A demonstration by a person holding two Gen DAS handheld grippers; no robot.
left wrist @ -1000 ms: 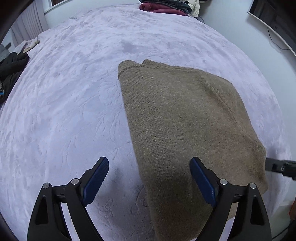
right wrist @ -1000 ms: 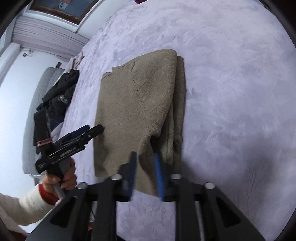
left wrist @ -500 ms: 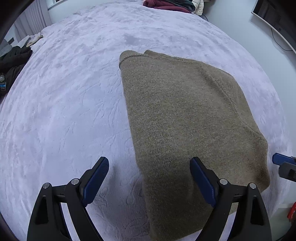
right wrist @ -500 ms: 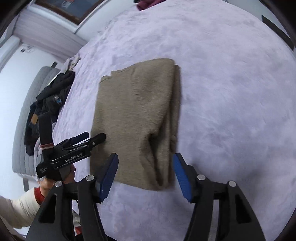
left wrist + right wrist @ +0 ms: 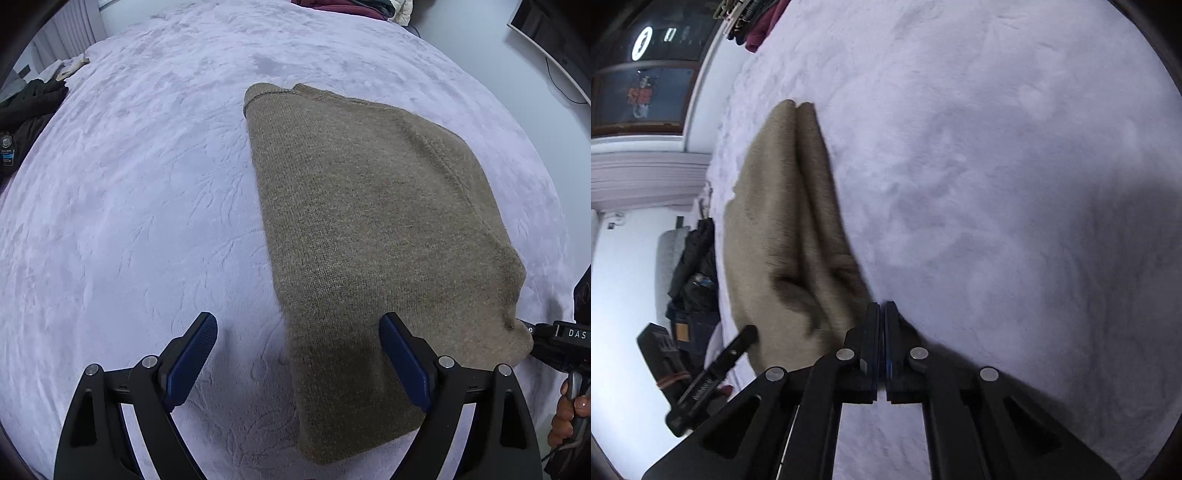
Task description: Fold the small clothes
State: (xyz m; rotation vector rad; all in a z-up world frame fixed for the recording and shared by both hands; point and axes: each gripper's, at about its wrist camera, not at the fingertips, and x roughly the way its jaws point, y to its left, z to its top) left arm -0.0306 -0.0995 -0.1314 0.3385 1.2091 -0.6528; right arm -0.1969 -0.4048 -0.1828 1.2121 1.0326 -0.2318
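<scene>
The sweater (image 5: 373, 229), olive-brown knit, lies folded into a long slab on the bed (image 5: 129, 206), which has a pale lilac plush cover. In the left wrist view its long axis runs from the ribbed collar end at the far upper middle down toward the near lower right, widening on the way; the near edge sits partly behind the right finger of the left tongs (image 5: 295, 363). Those tongs hang over the near end with blue pads set wide apart, one above bare cover, the other above knit, gripping nothing.

The right tongs (image 5: 881, 314) have just snapped together, pads meeting at the sweater's near right corner. Whether any cloth is caught between them cannot be told: the tips hide the spot, and in the left wrist view only the tool's black nose shows at the frame's edge, touching that corner. In the right wrist view the sweater (image 5: 790, 229) shows its folded edge as two stacked layers, blurred. Dark clothes (image 5: 26, 110) lie at the bed's far left edge, and a maroon pile (image 5: 343, 7) is cut off at the top.
</scene>
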